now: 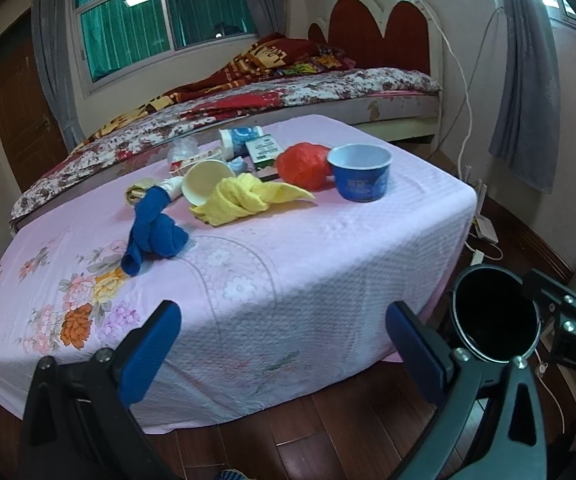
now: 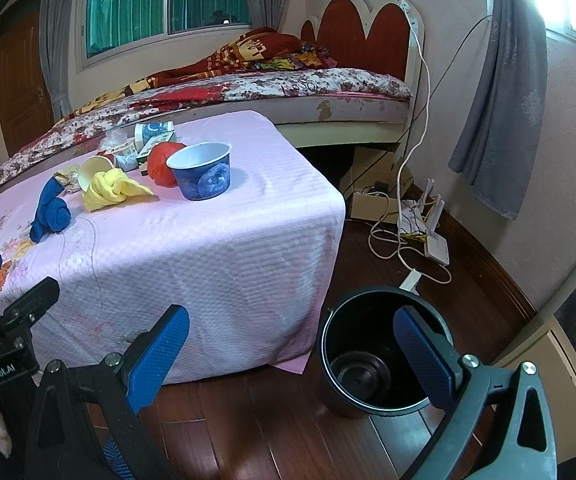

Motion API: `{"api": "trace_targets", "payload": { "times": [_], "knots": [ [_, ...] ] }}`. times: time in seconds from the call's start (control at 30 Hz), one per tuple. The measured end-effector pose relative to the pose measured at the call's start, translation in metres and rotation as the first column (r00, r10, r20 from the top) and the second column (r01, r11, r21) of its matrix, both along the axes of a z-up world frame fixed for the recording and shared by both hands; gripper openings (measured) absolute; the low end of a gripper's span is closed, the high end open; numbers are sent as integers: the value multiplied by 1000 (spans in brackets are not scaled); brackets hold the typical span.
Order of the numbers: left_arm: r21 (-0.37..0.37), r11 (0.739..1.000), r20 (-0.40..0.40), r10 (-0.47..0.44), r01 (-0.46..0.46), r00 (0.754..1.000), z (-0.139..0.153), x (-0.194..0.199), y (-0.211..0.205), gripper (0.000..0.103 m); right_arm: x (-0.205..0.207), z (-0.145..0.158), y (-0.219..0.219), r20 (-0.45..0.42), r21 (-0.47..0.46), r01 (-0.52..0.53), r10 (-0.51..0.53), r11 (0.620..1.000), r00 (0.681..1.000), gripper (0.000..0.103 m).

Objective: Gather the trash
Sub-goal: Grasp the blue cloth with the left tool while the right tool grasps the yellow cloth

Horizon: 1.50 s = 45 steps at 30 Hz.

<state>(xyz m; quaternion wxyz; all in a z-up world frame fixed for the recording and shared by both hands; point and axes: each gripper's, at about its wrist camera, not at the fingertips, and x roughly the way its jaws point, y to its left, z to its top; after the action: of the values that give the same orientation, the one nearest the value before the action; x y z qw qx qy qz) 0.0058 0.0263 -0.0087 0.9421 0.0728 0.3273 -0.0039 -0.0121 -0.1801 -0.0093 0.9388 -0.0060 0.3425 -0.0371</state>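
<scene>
Hovering with jaws spread and empty, the left claw (image 1: 282, 350) and right claw (image 2: 290, 356) face the desk (image 1: 328, 248), where the light, crushable blue paper bowl (image 1: 360, 172) looks best pinched at its rim.

A bed (image 1: 288, 96) with a floral cover and a red headboard (image 1: 380, 28) stands far behind the pink-clothed table (image 1: 288, 264). A green-curtained window (image 1: 164, 12) is far left, beside a brown door (image 1: 20, 92). Grey curtains (image 2: 500, 92) hang right, above white cables (image 2: 404, 216) on the wood floor (image 2: 248, 420).
</scene>
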Motion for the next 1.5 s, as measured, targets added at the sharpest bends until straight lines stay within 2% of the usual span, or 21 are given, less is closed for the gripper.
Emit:
{"api": "trace_targets", "payload": {
  "times": [0.23,0.37,0.47,0.57,0.77,0.87,0.93,1.07,1.23,1.3,1.47,1.5],
  "knots": [
    [-36,998,7,59,-58,998,3,23,40,102,26,-3,18,-26,1,-65,65,998,998,103],
    [-56,994,-24,91,-92,996,-1,39,66,102,48,-3,28,-11,27,-88,88,996,996,103],
    [-62,991,-46,114,-117,992,-6,49,83,102,64,-3,34,31,49,-95,93,994,995,103],
    [-90,985,-56,140,-145,989,-12,56,98,102,86,-4,55,-5,11,-133,133,991,991,103],
    [-115,974,-44,193,-197,980,-20,78,130,101,132,-10,99,-25,73,-268,270,961,962,103],
    [-129,968,-46,209,-214,977,-24,94,144,96,153,-13,124,-5,105,-340,342,935,940,103],
    [-135,965,-45,219,-223,975,-27,106,153,95,167,-16,142,3,98,-389,390,916,921,102],
    [-155,964,-57,210,-216,976,-32,128,165,89,198,-25,173,-13,71,-471,473,879,881,85],
    [-176,968,-59,168,-176,984,-33,146,168,86,228,-36,197,-45,62,-552,554,832,831,80],
    [-184,970,-59,149,-157,987,-33,151,168,83,238,-39,206,-63,65,-574,577,817,814,71],
    [-231,967,-85,88,-105,992,-38,160,167,71,252,-38,214,-78,83,-607,612,791,787,68],
    [-243,965,-92,77,-97,993,-39,161,167,68,255,-38,216,-81,87,-612,618,786,782,62]
  ]
}}
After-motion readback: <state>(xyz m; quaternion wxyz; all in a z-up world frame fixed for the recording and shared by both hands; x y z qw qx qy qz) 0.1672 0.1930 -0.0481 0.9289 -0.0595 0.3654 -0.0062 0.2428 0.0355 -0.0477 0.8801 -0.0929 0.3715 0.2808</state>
